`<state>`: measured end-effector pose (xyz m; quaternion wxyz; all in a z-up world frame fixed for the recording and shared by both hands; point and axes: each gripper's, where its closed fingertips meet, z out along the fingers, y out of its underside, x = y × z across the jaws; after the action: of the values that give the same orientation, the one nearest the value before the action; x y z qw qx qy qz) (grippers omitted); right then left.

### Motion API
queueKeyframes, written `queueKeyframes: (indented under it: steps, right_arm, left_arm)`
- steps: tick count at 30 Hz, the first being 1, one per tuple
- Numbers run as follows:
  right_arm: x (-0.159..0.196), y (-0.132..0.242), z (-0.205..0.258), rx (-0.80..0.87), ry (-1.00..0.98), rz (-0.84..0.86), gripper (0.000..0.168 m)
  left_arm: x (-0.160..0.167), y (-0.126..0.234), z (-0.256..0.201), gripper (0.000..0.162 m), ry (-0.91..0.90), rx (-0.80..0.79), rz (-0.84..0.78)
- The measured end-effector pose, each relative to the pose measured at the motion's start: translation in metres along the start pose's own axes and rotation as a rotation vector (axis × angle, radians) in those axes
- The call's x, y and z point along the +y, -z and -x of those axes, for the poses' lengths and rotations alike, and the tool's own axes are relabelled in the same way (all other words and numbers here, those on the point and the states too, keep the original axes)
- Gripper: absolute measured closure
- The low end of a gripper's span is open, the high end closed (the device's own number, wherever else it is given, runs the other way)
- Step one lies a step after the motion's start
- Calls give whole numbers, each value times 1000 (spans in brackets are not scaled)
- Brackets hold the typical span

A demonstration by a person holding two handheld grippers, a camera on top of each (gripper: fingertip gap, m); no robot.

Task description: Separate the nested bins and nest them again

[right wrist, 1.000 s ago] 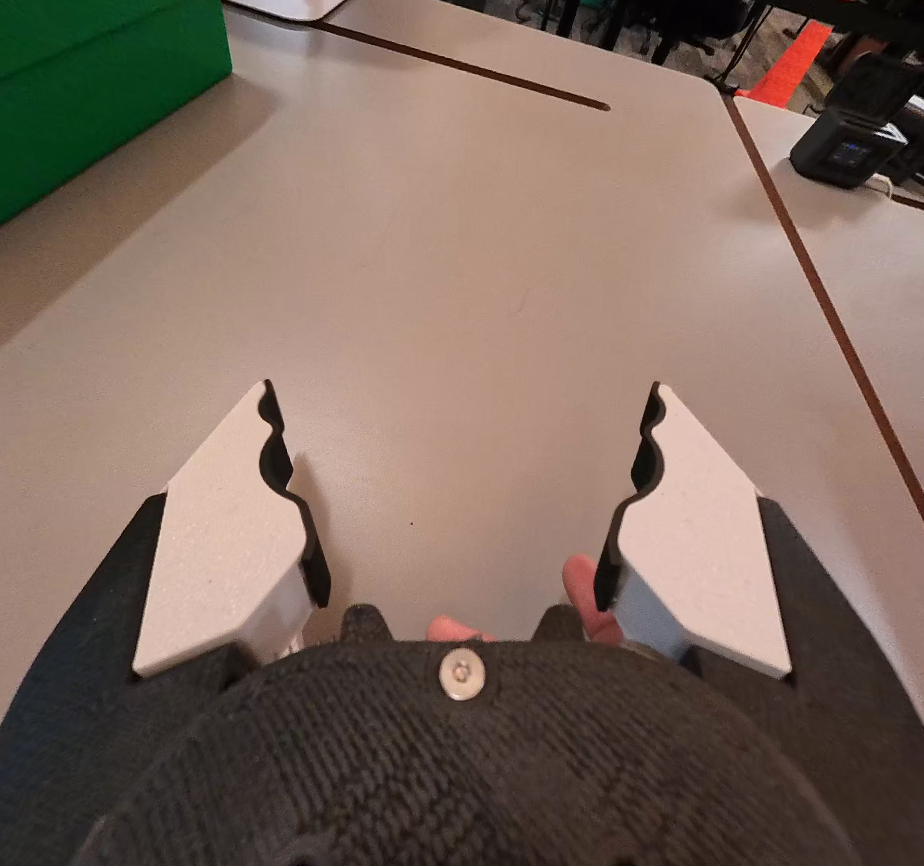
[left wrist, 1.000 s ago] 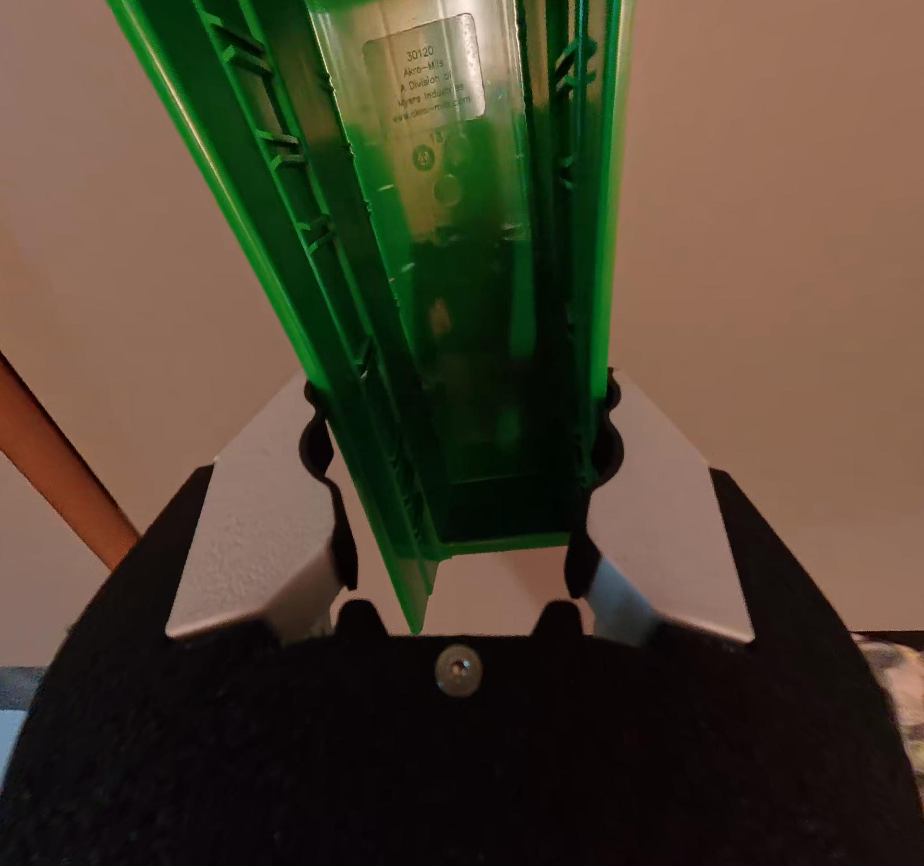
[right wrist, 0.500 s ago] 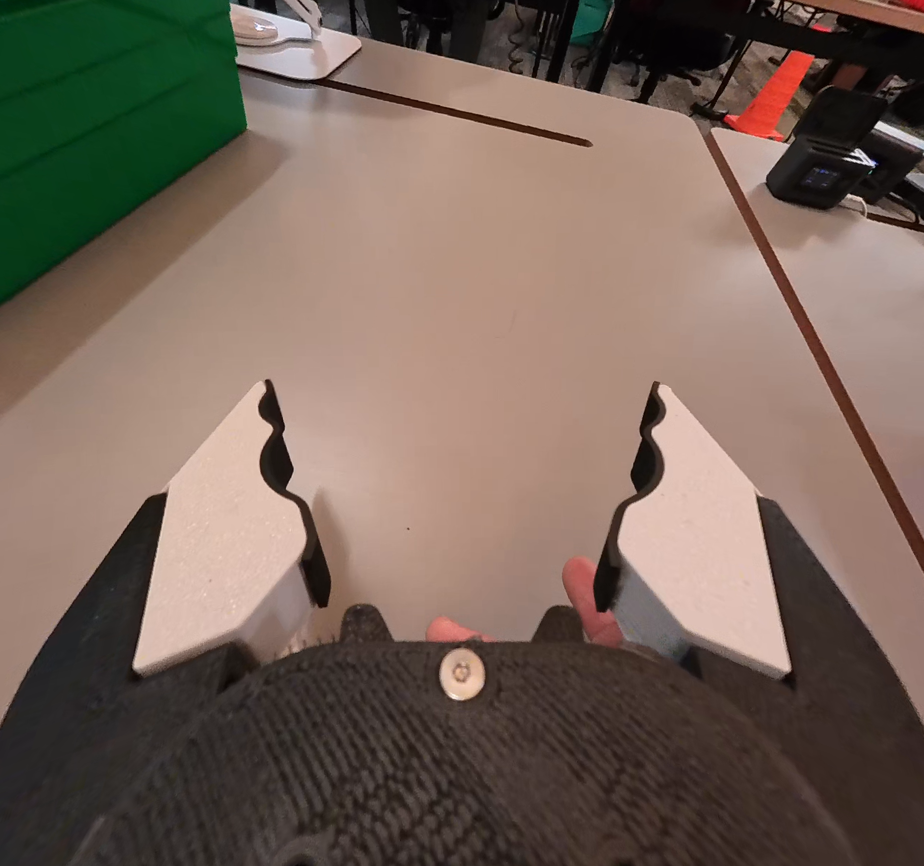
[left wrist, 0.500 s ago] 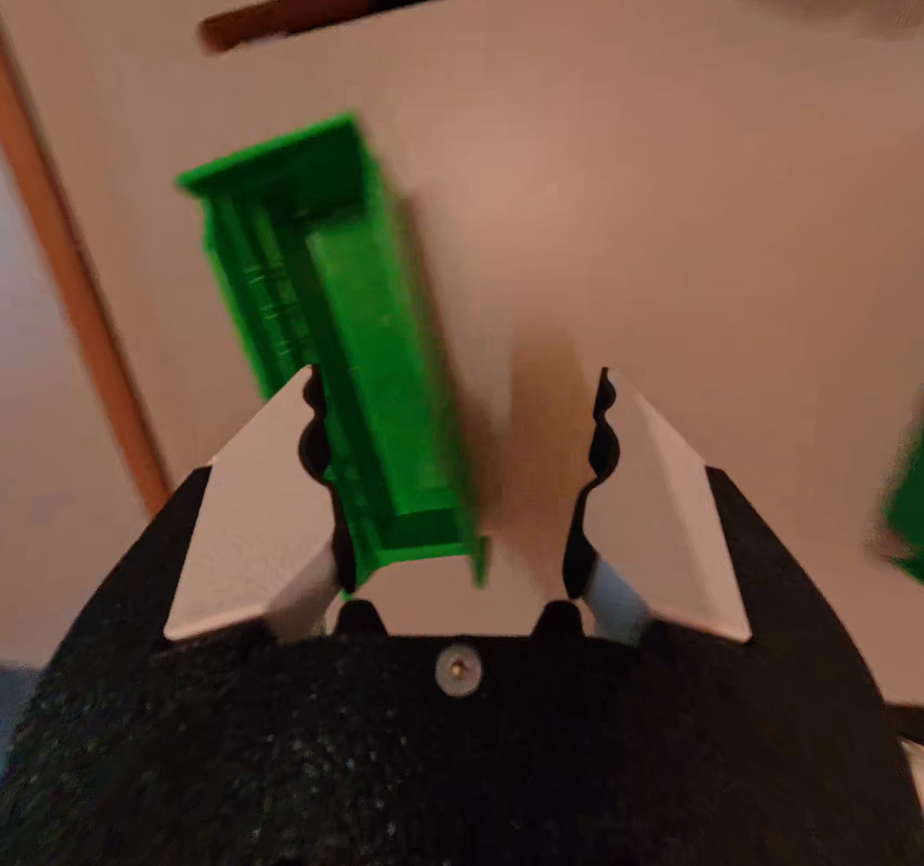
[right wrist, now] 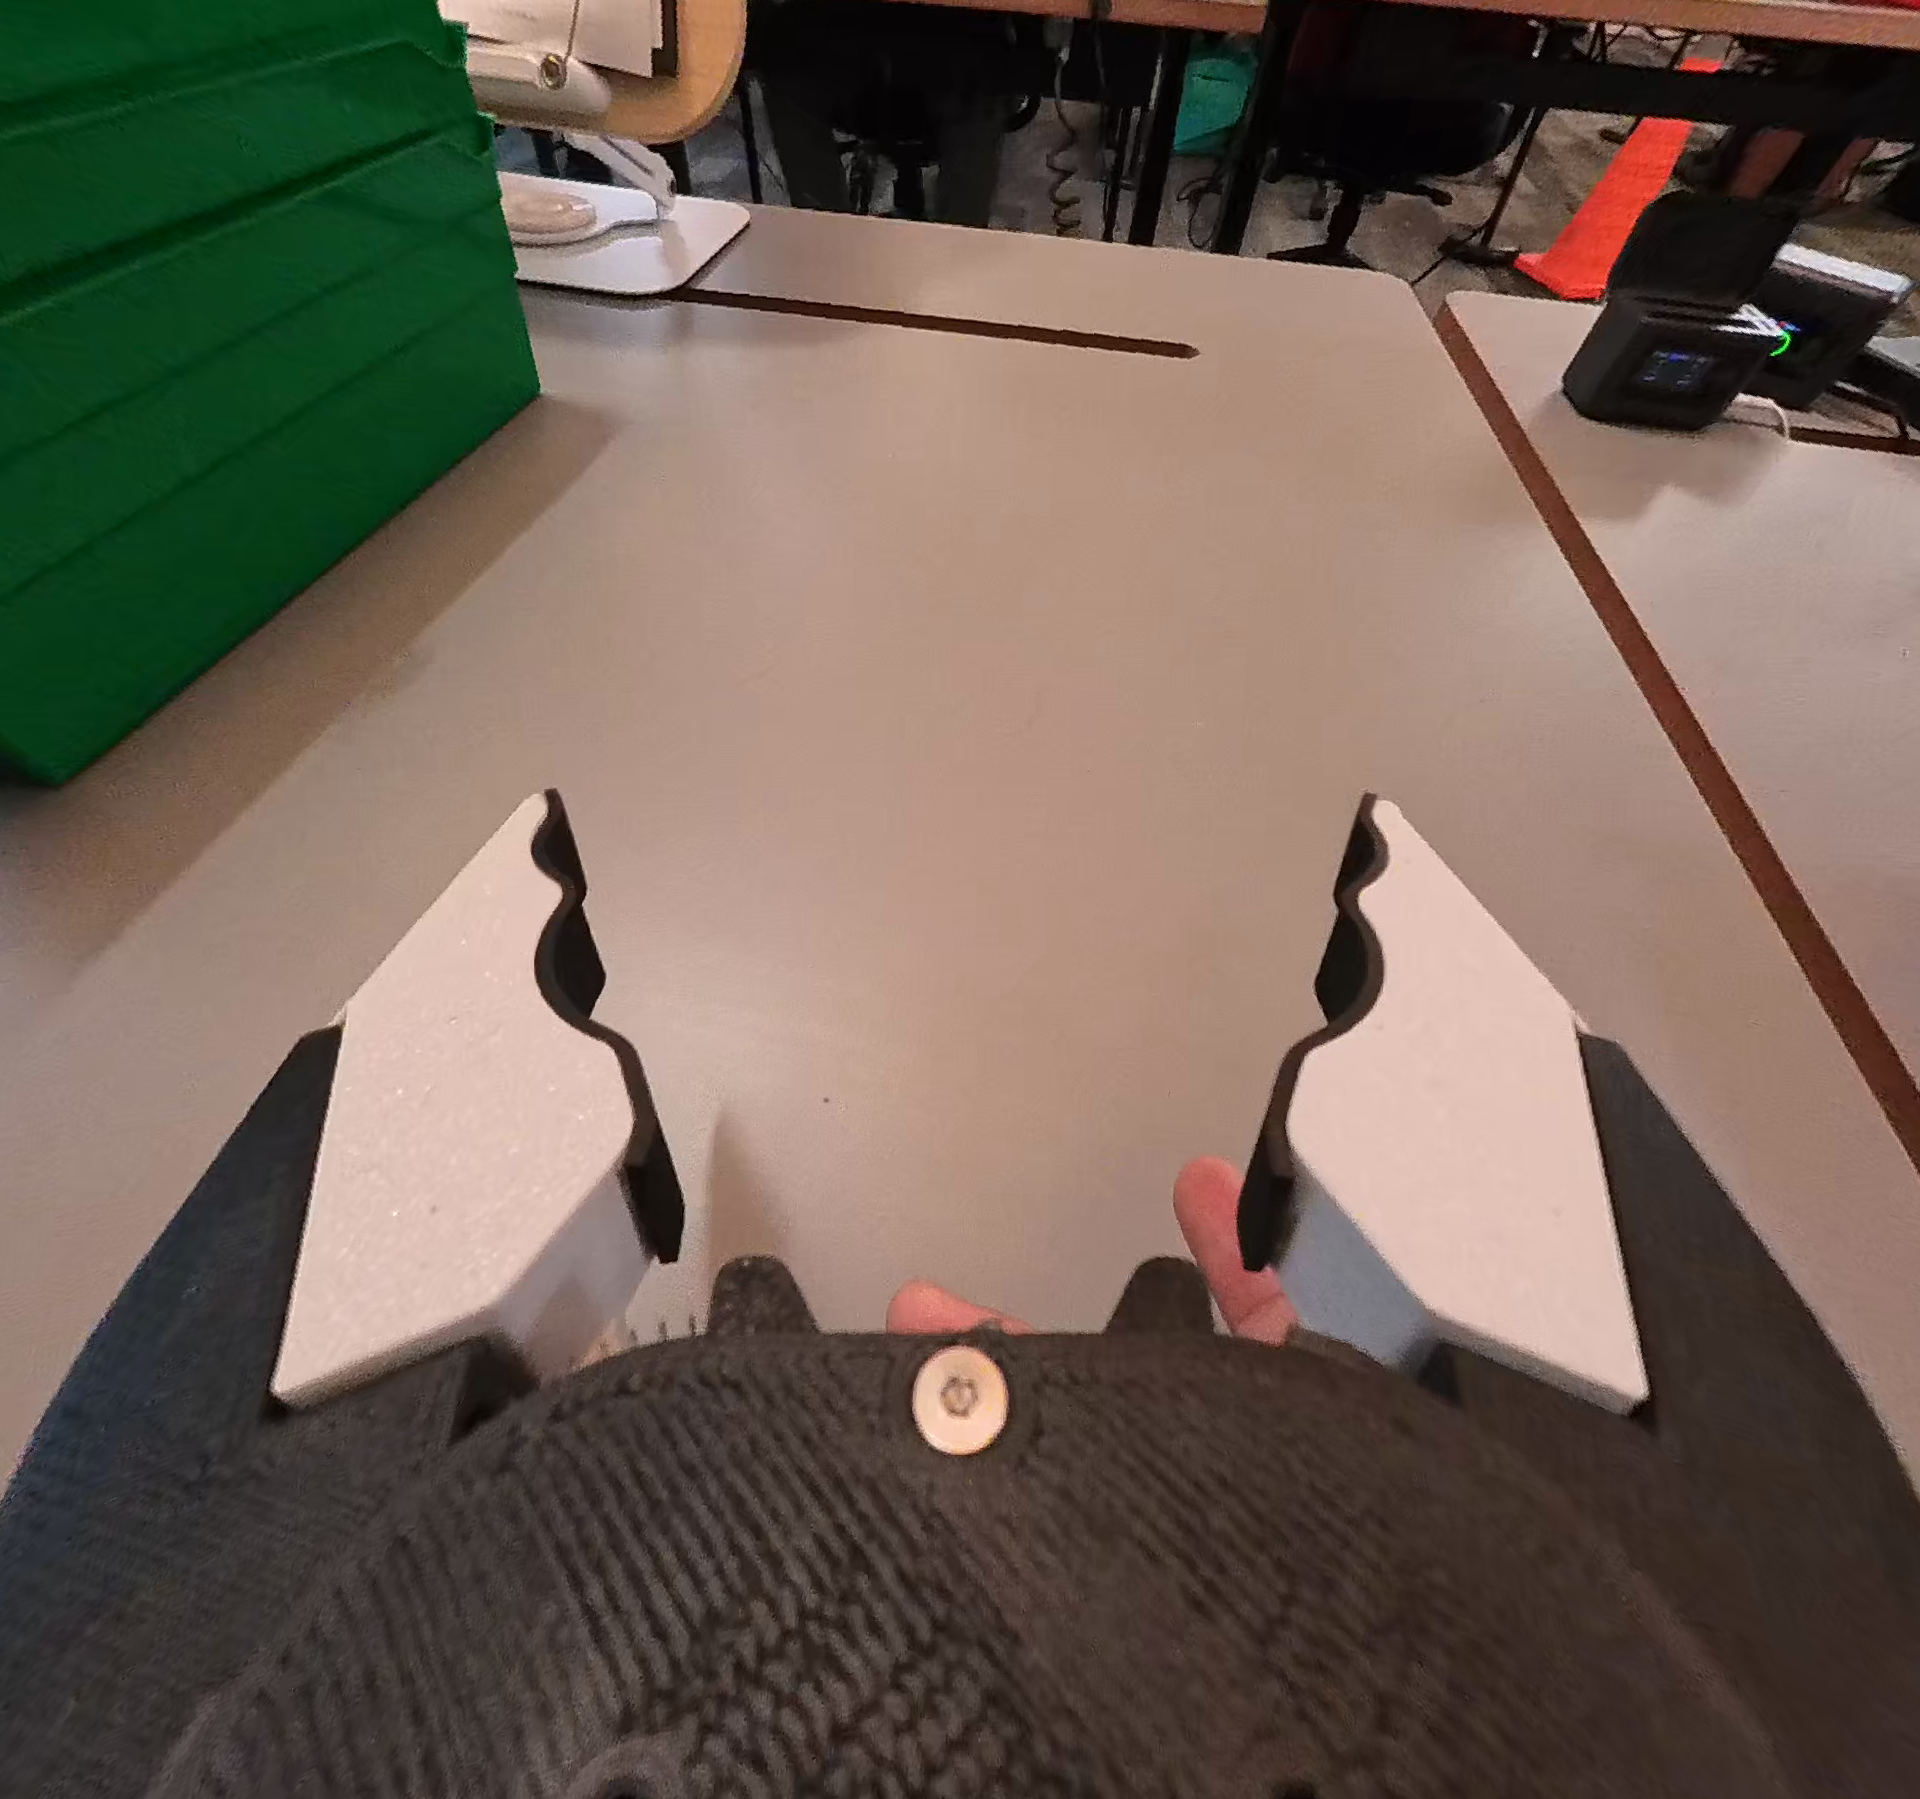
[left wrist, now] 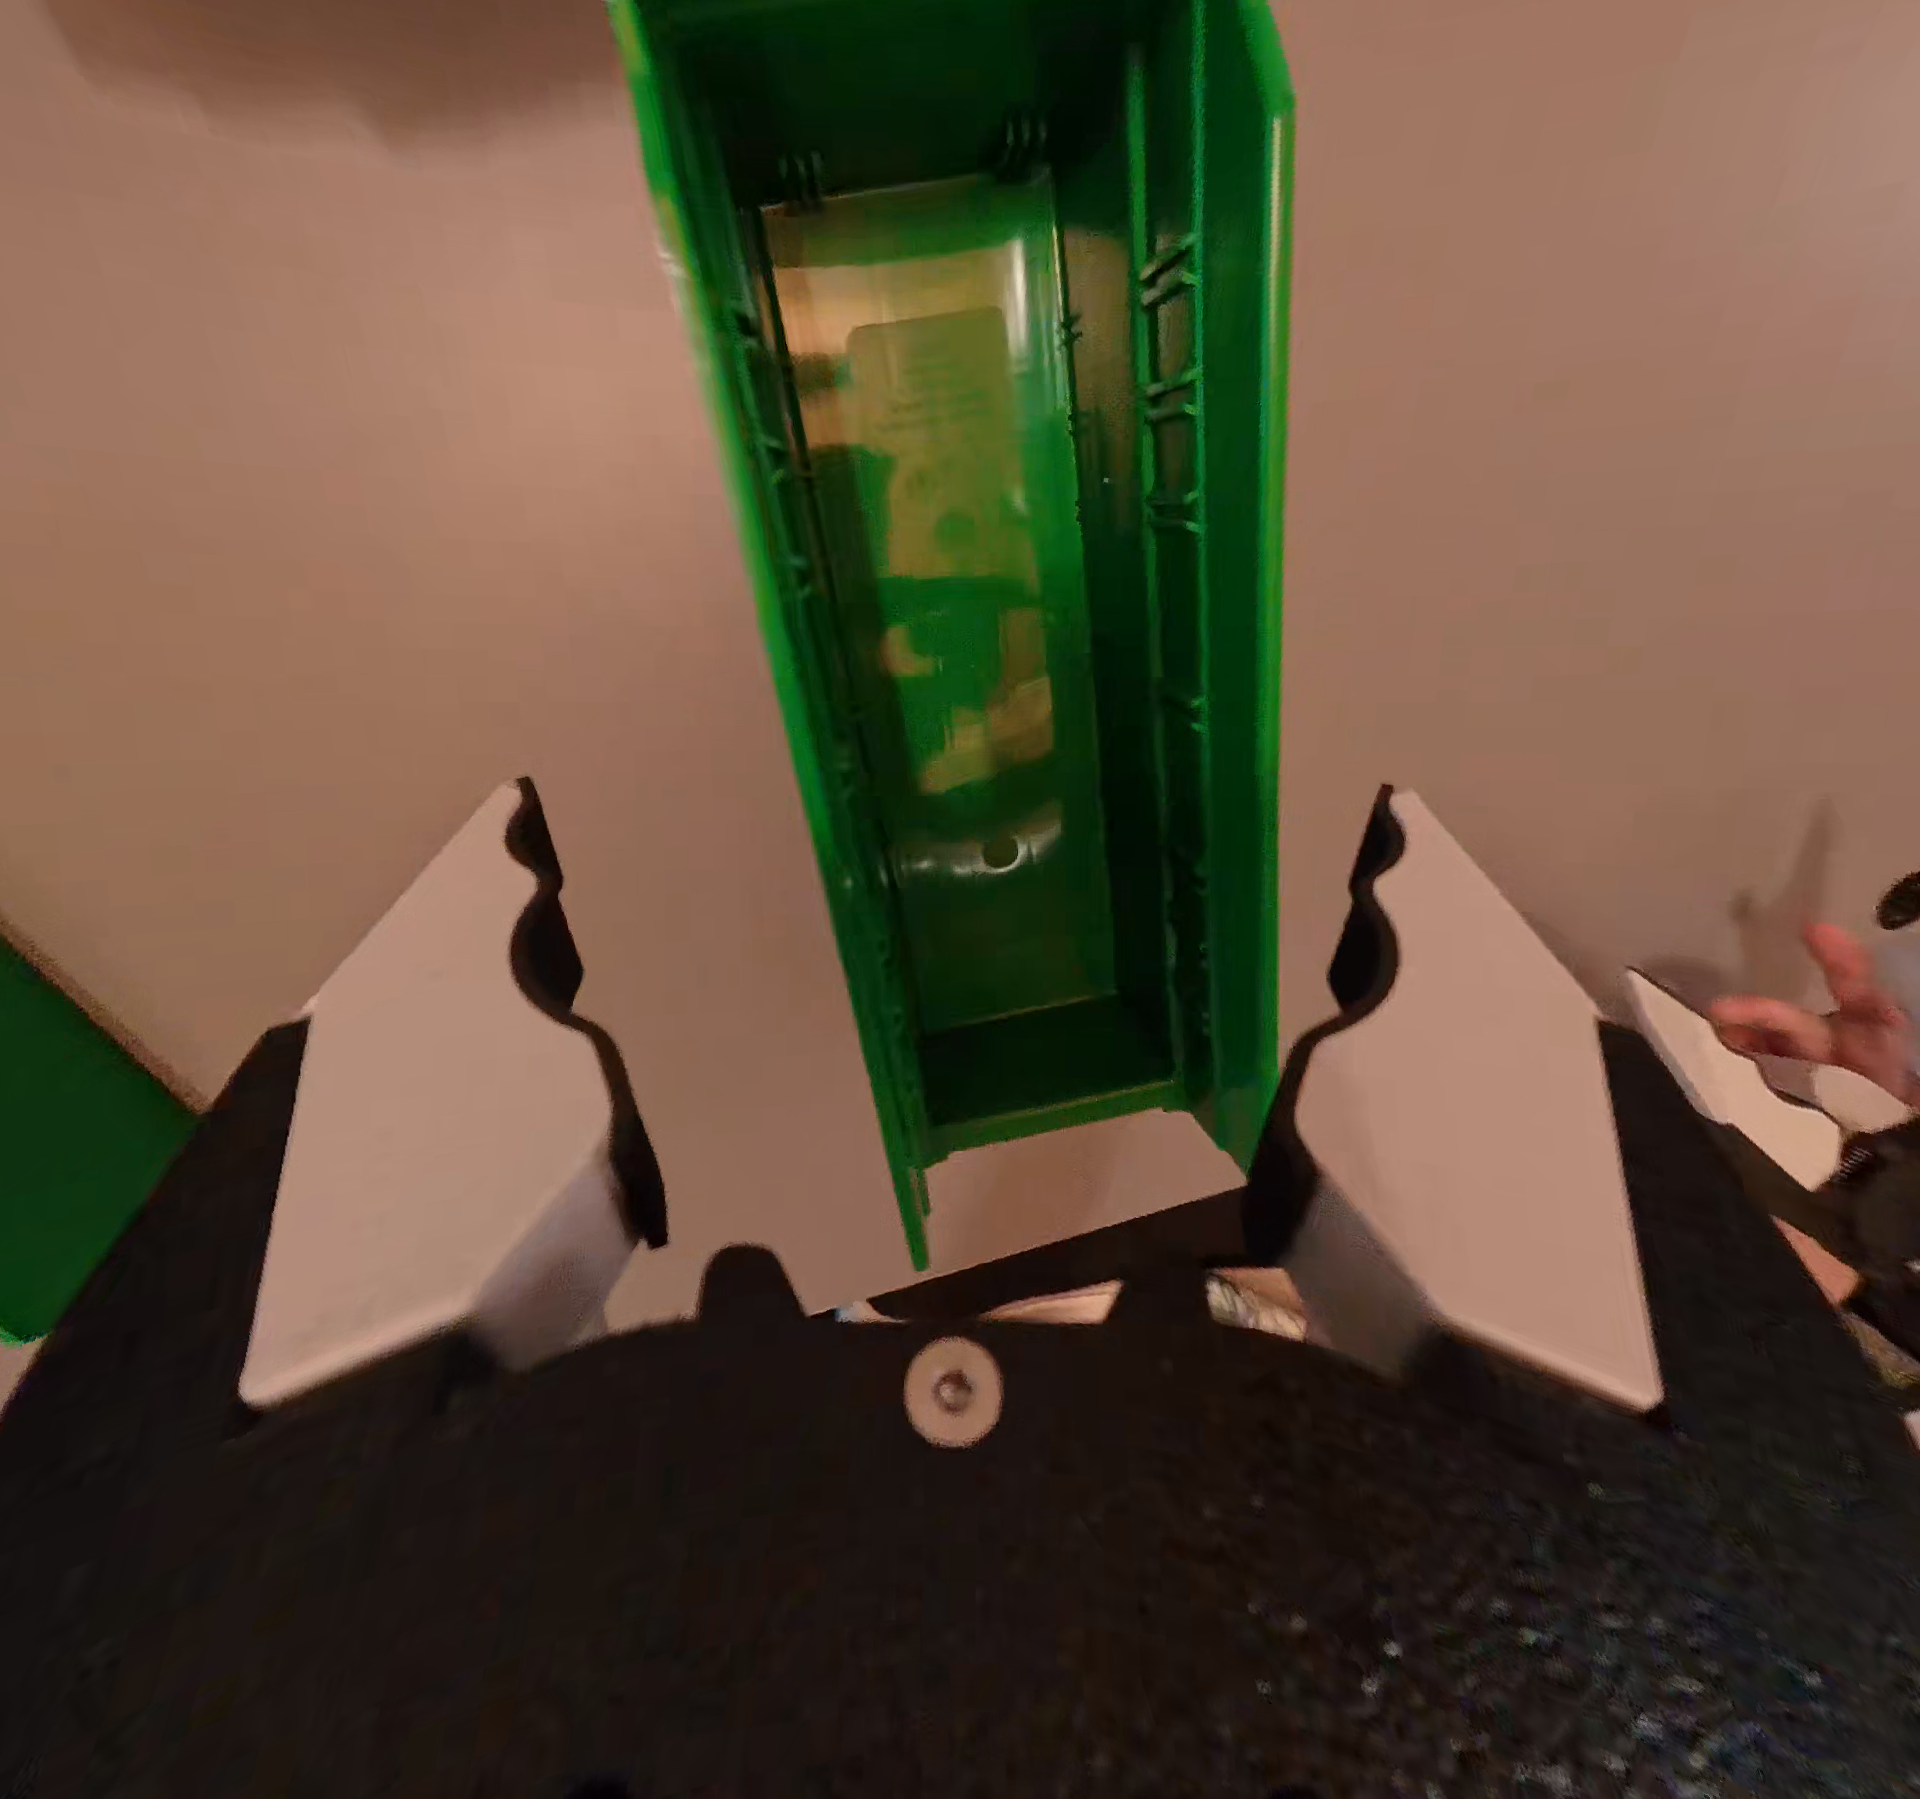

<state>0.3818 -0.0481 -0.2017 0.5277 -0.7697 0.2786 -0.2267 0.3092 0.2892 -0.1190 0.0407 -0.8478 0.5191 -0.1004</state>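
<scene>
- Grey table (right wrist: 987, 606) carries nested green bins (right wrist: 229, 326) along its left edge.
- Left hand-held gripper (left wrist: 956, 970), fingers apart, hovers over a single green bin (left wrist: 977, 502).
- Right hand-held gripper (right wrist: 961, 1001) gapes, holding nothing.

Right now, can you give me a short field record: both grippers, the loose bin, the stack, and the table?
left gripper: open, empty, over the loose bin
right gripper: open, empty, above bare table
loose bin: green, narrow, lying on the table, open side facing the camera, near end between the left fingers, not gripped
stack of bins: green, nested, on the table to the right gripper's left
table: grey
</scene>
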Motion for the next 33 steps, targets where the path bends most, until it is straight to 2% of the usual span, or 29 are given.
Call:
queueKeyframes:
  steps: [6,8,13,16,22,33]
  right_arm:
    - [-3,2,-3,-3,-28,-15,28]
    - [-4,2,2,-14,-19,-16,28]
    - [-5,0,10,-29,4,-11,27]
    - [-4,0,8,-25,2,-10,28]
    - [-2,1,1,-14,-16,-8,28]
    - [1,-2,2,-18,-10,4,28]
  left_arm:
    - [8,-22,-16,15,-23,-96,64]
    - [10,-26,-21,10,-28,-104,70]
    - [17,-35,-18,10,-47,-166,121]
    - [20,-38,-18,33,-39,-150,144]
    - [23,-42,-13,37,-26,-148,157]
    - [27,-36,-13,62,-40,-162,239]
